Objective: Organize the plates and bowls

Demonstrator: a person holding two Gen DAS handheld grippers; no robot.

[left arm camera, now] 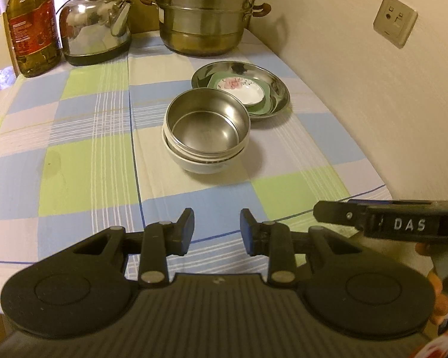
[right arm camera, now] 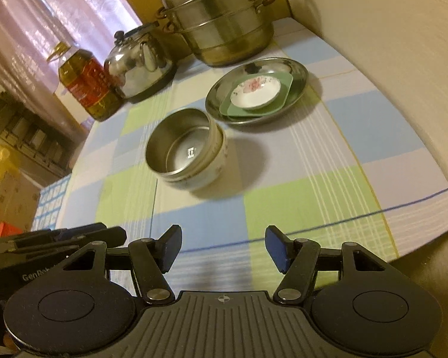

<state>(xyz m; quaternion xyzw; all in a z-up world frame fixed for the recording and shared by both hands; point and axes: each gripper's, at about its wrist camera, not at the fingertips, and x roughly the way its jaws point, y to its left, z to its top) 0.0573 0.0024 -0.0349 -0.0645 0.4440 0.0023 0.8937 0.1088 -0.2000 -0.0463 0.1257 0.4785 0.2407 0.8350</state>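
Observation:
A steel bowl (left arm camera: 207, 125) sits nested inside a white bowl (left arm camera: 204, 162) at the table's middle; the pair also shows in the right wrist view, steel bowl (right arm camera: 180, 146) in white bowl (right arm camera: 207, 176). Behind it a steel plate (left arm camera: 279, 88) holds a green square dish (left arm camera: 261, 109) with a small white floral saucer (left arm camera: 243, 89) on top; the same stack shows as plate (right arm camera: 297, 71), dish (right arm camera: 285, 89) and saucer (right arm camera: 255, 91). My left gripper (left arm camera: 216, 229) is open and empty, near the table's front edge. My right gripper (right arm camera: 224, 246) is open and empty, beside it.
A checked cloth (left arm camera: 89, 161) covers the table. At the back stand an oil bottle (left arm camera: 33, 26), a steel kettle (left arm camera: 97, 25) and a stacked steamer pot (left arm camera: 204, 12). A wall (left arm camera: 358, 74) with sockets runs along the right side.

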